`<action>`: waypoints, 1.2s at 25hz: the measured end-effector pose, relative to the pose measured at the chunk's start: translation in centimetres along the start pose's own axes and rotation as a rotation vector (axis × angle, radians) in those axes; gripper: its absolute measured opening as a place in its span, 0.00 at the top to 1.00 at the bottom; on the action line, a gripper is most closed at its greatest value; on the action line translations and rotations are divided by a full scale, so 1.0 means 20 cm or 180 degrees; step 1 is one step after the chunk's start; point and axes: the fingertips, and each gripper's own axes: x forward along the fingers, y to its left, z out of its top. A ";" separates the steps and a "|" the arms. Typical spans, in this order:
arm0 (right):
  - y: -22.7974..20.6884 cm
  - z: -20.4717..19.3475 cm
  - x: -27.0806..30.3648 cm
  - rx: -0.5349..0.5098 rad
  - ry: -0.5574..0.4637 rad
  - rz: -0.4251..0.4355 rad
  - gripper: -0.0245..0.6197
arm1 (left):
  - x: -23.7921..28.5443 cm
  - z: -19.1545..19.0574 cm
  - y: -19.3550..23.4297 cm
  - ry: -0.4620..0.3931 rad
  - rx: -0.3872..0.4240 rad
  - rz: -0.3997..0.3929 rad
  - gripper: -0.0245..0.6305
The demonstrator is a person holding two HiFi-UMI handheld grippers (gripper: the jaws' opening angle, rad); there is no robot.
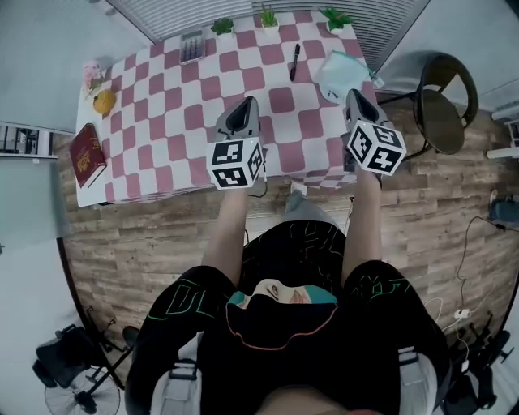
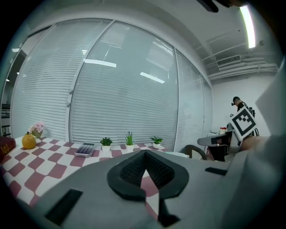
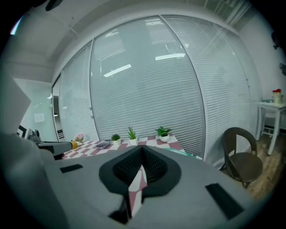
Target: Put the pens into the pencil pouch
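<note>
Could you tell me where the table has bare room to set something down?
Bare: the middle of the cloth, between red book and pen. Crowded: far edge with calculator and plants, right corner by the pouch.

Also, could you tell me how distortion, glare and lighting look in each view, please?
Head view: heavy fisheye bows the table edges; light is even. Left gripper view: dark round vignette, a ceiling lamp blows out, bright streaks reflect on the blinds. Right gripper view: same vignette and streaks.

Checkered table (image 1: 170, 121): pen (image 1: 294, 61), pencil pouch (image 1: 345, 74), calculator (image 1: 192, 46), three potted plants (image 1: 268, 18), red book (image 1: 87, 156), orange fruit (image 1: 104, 101), pink flowers (image 1: 92, 74).
</note>
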 end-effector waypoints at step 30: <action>-0.60 -0.15 0.82 -0.0572 0.1746 0.0179 0.93 | 0.67 -0.14 0.14 0.0433 -0.0104 -0.0048 0.97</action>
